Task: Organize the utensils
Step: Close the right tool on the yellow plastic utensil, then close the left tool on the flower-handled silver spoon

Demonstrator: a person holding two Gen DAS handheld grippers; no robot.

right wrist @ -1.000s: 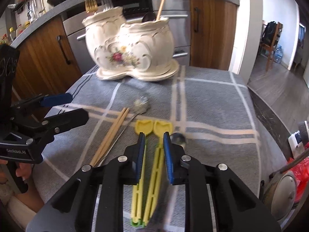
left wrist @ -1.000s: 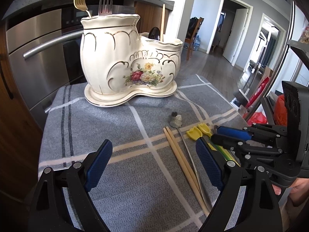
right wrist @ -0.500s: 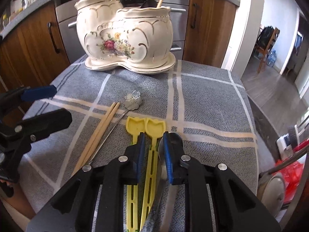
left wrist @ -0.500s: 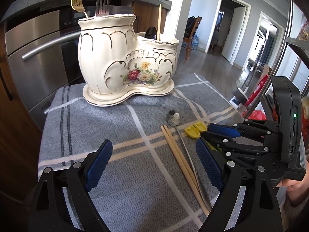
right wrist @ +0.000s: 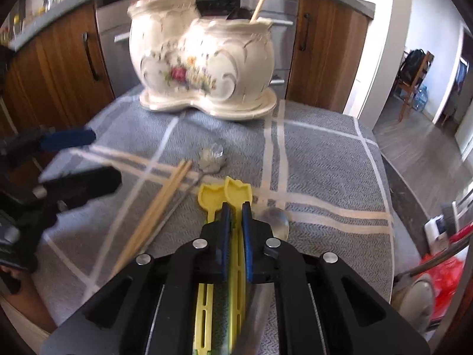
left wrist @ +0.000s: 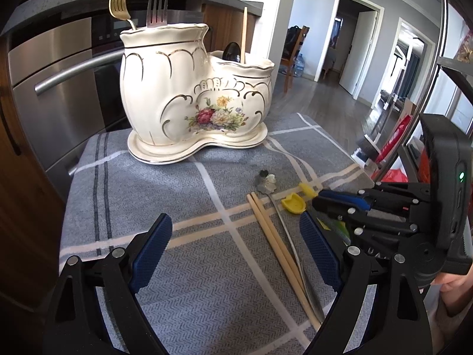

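A cream floral ceramic holder (left wrist: pixel 189 94) (right wrist: pixel 201 59) stands at the back of the grey checked cloth (left wrist: pixel 177 266), with two forks in its tall part and a wooden stick and a dark spoon in its low part. On the cloth lie a pair of wooden chopsticks (left wrist: pixel 275 236) (right wrist: pixel 159 207), a thin metal utensil with a flower-shaped end (left wrist: pixel 267 182) (right wrist: pixel 211 159), yellow tongs (left wrist: pixel 292 204) (right wrist: pixel 224 192) and a silver spoon (right wrist: pixel 276 222). My right gripper (right wrist: pixel 235 207) (left wrist: pixel 317 198) is closing, its blue pads pinching the tongs' right arm. My left gripper (left wrist: pixel 233 224) hangs open above the cloth, with nothing between its fingers.
Behind the holder are a steel oven front (left wrist: pixel 59 74) and wooden cabinet doors (right wrist: pixel 322 44). The cloth's right edge (right wrist: pixel 381 159) drops off to a floor with a red bag (right wrist: pixel 443 275) and a metal rail. A hand (left wrist: pixel 452 284) holds the right gripper's body.
The right gripper's jaws narrowed onto the right arm of the yellow tongs, and one yellow tip now sits higher than the other. The right view blurs. The left gripper stays put.
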